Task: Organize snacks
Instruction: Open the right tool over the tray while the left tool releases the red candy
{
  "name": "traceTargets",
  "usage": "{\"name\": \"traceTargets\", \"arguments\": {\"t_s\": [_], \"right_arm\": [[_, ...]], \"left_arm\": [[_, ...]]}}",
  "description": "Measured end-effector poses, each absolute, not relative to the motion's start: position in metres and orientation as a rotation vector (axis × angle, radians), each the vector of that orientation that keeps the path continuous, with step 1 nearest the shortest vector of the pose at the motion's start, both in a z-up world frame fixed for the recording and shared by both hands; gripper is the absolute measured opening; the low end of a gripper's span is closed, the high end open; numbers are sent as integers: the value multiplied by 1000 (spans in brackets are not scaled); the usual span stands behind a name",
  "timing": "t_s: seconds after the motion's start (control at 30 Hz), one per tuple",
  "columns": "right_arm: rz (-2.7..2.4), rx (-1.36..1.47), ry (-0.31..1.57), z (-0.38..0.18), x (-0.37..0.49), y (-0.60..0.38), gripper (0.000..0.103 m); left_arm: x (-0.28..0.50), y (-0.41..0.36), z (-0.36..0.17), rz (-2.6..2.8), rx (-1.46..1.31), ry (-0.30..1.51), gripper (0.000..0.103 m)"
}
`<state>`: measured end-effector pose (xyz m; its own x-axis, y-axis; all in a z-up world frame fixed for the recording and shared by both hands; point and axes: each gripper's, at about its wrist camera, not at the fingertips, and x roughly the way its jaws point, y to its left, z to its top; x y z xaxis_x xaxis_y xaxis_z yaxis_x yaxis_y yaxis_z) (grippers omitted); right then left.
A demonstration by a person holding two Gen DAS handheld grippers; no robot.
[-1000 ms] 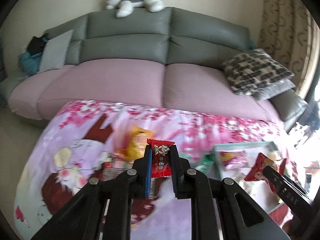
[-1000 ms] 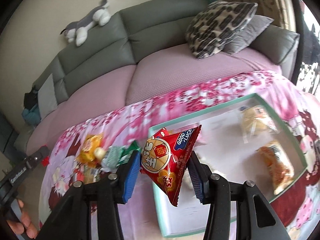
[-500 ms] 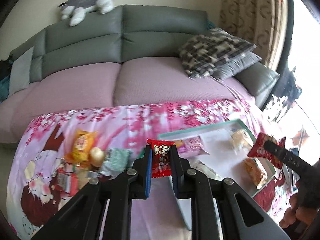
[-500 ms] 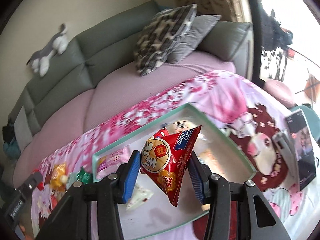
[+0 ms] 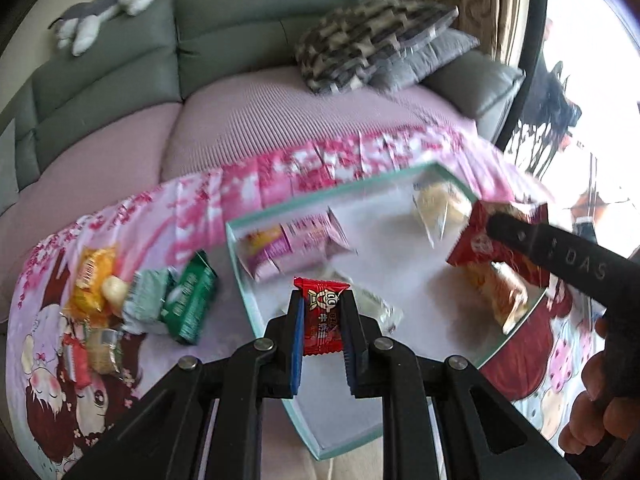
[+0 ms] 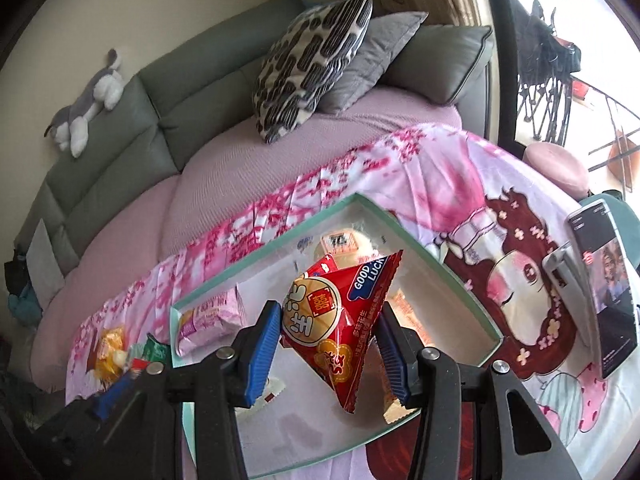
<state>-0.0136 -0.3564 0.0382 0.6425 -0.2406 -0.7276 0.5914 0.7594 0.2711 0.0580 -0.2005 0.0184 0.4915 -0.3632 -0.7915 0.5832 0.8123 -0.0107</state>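
1. Your left gripper point(image 5: 320, 312) has its jaws clamped on a small red candy packet point(image 5: 321, 320), held upright between the blue pads, above the near-left part of the tray point(image 5: 244, 304).
2. Your right gripper point(image 6: 326, 344) is pinching a red triangular peanut bag point(image 6: 336, 320) by its sides; the bag hangs point-down over the tray point(image 6: 472, 304). In the left view that bag point(image 5: 500, 248) sits at the tray's right edge with the dark finger across it.
3. The tray is a shallow white one with a mint-green rim, lying on the pink cartoon-print cloth point(image 5: 132, 392) that covers the table.
4. Inside the tray you've got a pink wrapped snack point(image 5: 292, 248) at the far-left corner, a pale bun in clear wrap point(image 5: 440, 204) at the far-right corner, an orange-wrapped cake point(image 5: 500, 296) on the right side, and a clear wrapper point(image 5: 376, 308) just behind your left fingers.
5. Outside the tray, to its left on the cloth, there's a loose pile: a yellow-orange packet point(image 5: 92, 276), a pale green packet point(image 5: 148, 296), a dark green packet point(image 5: 192, 300), and some smaller pieces too blurred to name.
6. In the right view a phone on a stand point(image 6: 604, 280) sits on the cloth, well right of the tray.
7. Behind it all: the grey sofa point(image 6: 192, 88) with a patterned cushion point(image 6: 312, 60) and a plush dog point(image 6: 88, 100) on the backrest.
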Motion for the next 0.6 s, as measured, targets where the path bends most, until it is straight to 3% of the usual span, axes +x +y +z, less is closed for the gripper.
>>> {"name": "traceTargets", "arguments": {"t_s": [0.4, 0.43, 0.47, 0.53, 0.6], "right_arm": [[-463, 514, 818, 14, 5, -348, 51], [-461, 512, 825, 12, 6, -347, 51], [-460, 509, 830, 12, 7, -346, 52], [-456, 501, 841, 10, 8, -344, 53], [-457, 493, 846, 10, 9, -343, 53]], "left_arm": [[59, -214, -8, -597, 309, 993, 19], [59, -215, -8, -599, 309, 997, 24], [59, -214, -8, -596, 306, 999, 38], [60, -212, -6, -583, 295, 999, 56], [61, -208, -2, -580, 280, 990, 57]]}}
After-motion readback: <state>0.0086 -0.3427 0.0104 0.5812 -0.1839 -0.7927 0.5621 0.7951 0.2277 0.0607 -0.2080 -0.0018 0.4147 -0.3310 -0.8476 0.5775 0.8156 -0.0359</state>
